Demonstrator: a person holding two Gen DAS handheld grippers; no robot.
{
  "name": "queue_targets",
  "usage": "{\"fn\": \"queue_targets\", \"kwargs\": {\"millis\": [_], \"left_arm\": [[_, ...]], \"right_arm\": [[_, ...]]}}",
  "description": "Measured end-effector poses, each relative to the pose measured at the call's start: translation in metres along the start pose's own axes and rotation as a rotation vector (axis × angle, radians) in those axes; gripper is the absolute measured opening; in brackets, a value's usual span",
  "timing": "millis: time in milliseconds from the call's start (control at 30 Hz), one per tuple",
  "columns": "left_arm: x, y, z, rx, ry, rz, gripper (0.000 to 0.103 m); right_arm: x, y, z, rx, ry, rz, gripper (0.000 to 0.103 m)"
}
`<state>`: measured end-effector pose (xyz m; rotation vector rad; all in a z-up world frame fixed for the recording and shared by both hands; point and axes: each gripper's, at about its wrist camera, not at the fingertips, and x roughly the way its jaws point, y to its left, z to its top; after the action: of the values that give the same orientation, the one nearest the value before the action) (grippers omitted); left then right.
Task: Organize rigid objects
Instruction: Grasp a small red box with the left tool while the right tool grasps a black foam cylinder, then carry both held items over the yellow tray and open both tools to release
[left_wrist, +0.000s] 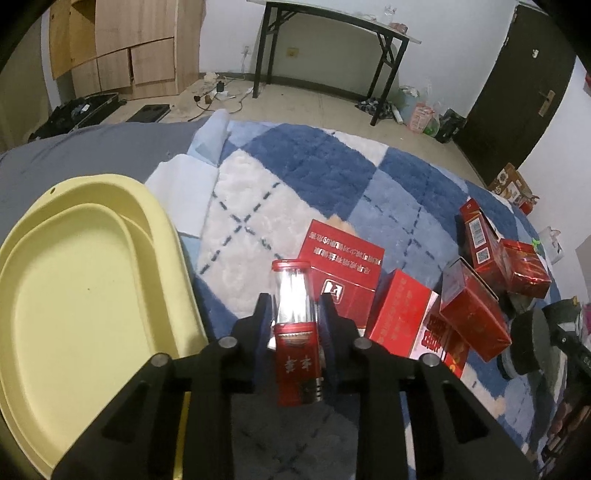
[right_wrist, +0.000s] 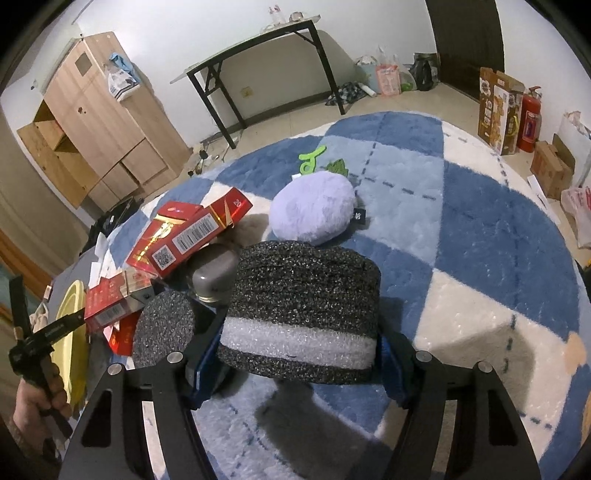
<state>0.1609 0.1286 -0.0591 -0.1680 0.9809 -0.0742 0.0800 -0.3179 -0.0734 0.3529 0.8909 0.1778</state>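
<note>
**Both grippers loaded over the rug**

Plainly, the checked rug (left_wrist: 303, 173) spreads beneath both tools, and the yellow tray (left_wrist: 85, 295) lies just left of the left gripper (left_wrist: 295, 314). The right gripper (right_wrist: 299, 354) is clamped across a dark foam cylinder (right_wrist: 303, 306) with a white band, its round axis running forward, away from the camera, and lifted clear of the rug. Foam gives; I judge a squeezed grip could let it pivot or spring loose. The left gripper pinches a red-and-clear tube (left_wrist: 295, 325), long axis along the fingers, capped end pointing ahead. Held near its middle and slick-looking, it might slide forward onto the red boxes (left_wrist: 402, 306) just right of the fingertips.
</note>
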Motion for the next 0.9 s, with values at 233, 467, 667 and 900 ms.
{"fn": "queue_targets", "kwargs": {"millis": [233, 467, 667, 900], "left_arm": [[-0.012, -0.006, 0.003, 0.024, -0.022, -0.017, 0.025], [-0.009, -0.009, 0.003, 0.044, -0.043, 0.011, 0.024], [-0.023, -0.012, 0.011, 0.039, -0.078, -0.002, 0.024], [-0.064, -0.006, 0.025, 0.016, -0.136, -0.006, 0.016]], "right_arm": [[-0.003, 0.0, 0.001, 0.012, -0.003, 0.011, 0.07], [-0.001, 0.002, 0.002, -0.001, 0.0, 0.014, 0.07], [-0.003, 0.006, 0.003, -0.014, -0.012, 0.014, 0.07], [-0.035, 0.011, 0.006, -0.032, -0.133, -0.076, 0.07]]}}
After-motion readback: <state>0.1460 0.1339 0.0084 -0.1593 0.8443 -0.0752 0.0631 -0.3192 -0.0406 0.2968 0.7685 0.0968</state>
